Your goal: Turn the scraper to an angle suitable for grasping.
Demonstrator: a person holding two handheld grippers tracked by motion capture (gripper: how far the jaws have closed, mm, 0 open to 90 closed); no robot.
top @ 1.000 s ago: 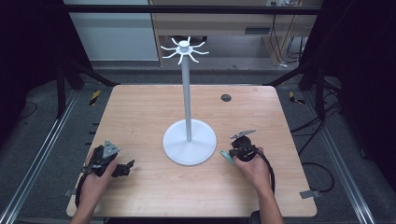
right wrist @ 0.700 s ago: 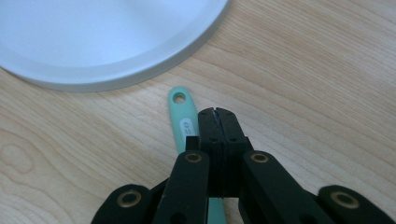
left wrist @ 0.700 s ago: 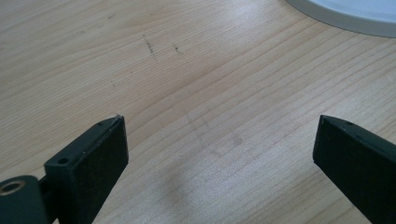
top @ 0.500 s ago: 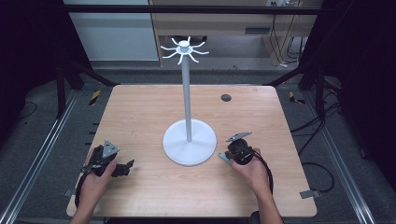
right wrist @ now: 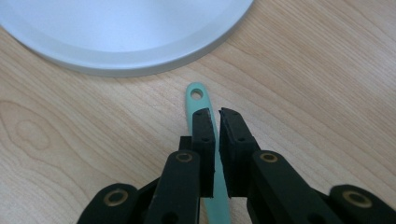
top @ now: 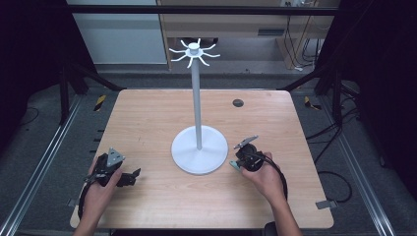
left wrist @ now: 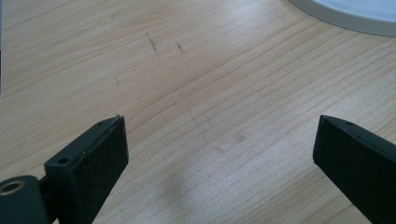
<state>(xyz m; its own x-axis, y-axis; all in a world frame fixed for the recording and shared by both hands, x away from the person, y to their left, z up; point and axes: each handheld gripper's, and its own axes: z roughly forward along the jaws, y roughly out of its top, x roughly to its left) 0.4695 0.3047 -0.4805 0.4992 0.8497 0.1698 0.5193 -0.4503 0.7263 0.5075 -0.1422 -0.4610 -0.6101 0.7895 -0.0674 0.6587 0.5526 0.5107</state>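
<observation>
Since the earlier frame, the right claw (top: 236, 163) is edging closer to the white stand's base (top: 199, 156), jaws just easing apart. Left claw (left wrist: 219, 154) is gaping wide, empty. Right claw (right wrist: 215, 114) is nearly closed astride the teal handle (right wrist: 198, 100), lying on the counter (right wrist: 327, 70) just beside the base.

1. The right gripper (top: 239, 162) has crept a little toward the round base of the white stand (top: 199, 156) and now sits just beside its rim
2. The teal handle (right wrist: 205, 135) pinched in it has come along, its holed end now close to that base
3. Its jaws have just been opening by a sliver, with the handle between them; a thin gap shows beside one pad (right wrist: 233, 140)
</observation>
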